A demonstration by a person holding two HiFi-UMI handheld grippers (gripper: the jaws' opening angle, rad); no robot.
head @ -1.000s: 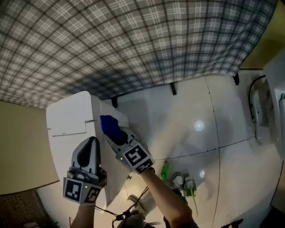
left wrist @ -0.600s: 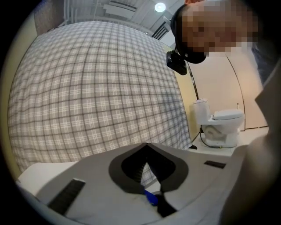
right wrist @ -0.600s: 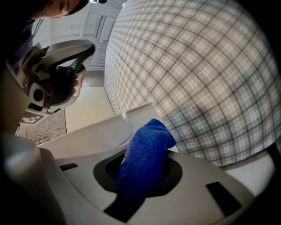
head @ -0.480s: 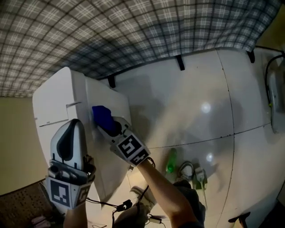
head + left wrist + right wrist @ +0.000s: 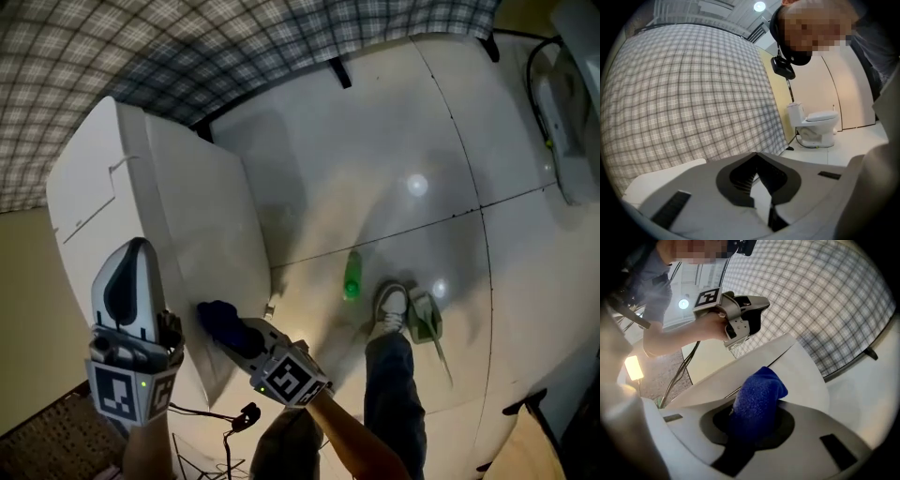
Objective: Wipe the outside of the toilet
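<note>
Since the earlier head view, the blue cloth (image 5: 216,319) has travelled down the toilet tank (image 5: 187,216), from high on its side panel to near the panel's lower corner, left of centre and low in the frame. The right gripper (image 5: 228,326) is clamped on the cloth, which sticks out past the jaws along their line and, in the right gripper view, has its free end (image 5: 759,392) against the white tank wall (image 5: 797,362). From the jaws the panel runs up and away toward the upper left of the head view, so I judge that the next stroke has to go back up that long axis or round the corner; the right gripper is the nearer one and the only one with a wiper. The left gripper (image 5: 134,255) hangs just beside the tank at the lower left, its jaws pressed together on nothing, as the left gripper view (image 5: 757,159) shows, with no sign of contact with the porcelain. Around the tank lies a glossy white tiled floor (image 5: 375,159) with lamp reflections; on it are a green bottle (image 5: 352,275), well apart from the cloth, and the person's shoe (image 5: 389,305). A plaid curtain (image 5: 234,47) fills the top of the frame, and a second toilet (image 5: 815,124) stands far off in the left gripper view.
</note>
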